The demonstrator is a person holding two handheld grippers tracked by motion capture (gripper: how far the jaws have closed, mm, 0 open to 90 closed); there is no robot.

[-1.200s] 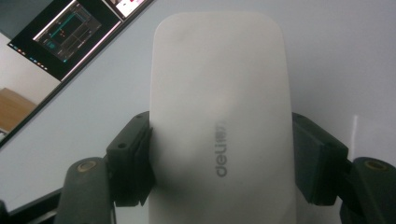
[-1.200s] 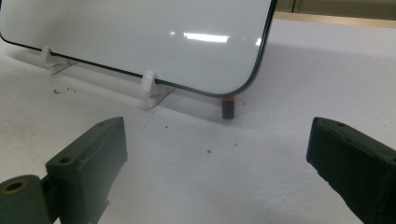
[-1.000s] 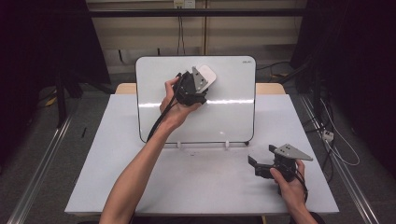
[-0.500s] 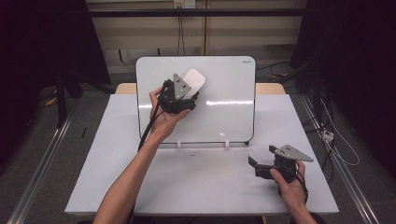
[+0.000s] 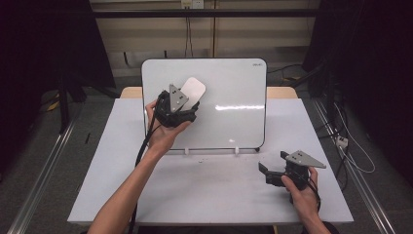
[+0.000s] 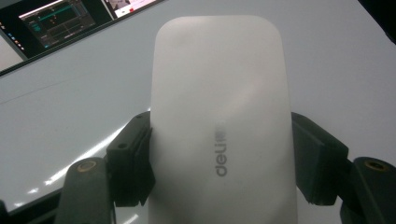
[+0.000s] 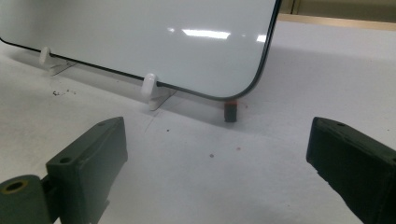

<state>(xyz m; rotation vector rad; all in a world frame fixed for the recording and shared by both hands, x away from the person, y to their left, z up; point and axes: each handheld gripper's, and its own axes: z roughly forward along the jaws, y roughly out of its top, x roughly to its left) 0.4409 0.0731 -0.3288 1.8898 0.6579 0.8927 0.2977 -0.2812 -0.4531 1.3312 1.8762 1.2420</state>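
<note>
A whiteboard (image 5: 234,92) leans upright on small white feet at the back of the table. My left gripper (image 5: 187,100) is shut on a white whiteboard eraser (image 5: 193,90) and holds it against the board's upper left area. In the left gripper view the eraser (image 6: 219,116), marked "deli", sits clamped between both black jaws, flat on the board surface (image 6: 70,93). My right gripper (image 5: 273,168) rests low over the table at the front right, open, with nothing between its jaws. The right gripper view looks toward the board's lower right corner (image 7: 233,88).
The white table (image 5: 209,190) has bare room in front of the board. White support feet (image 7: 149,86) hold the board's bottom edge, and a small dark foot (image 7: 229,112) sits under its corner. Dark curtains and cables surround the table.
My left gripper has slid the eraser leftward across the board, from near its middle top to the upper left. The right gripper has stayed put.
</note>
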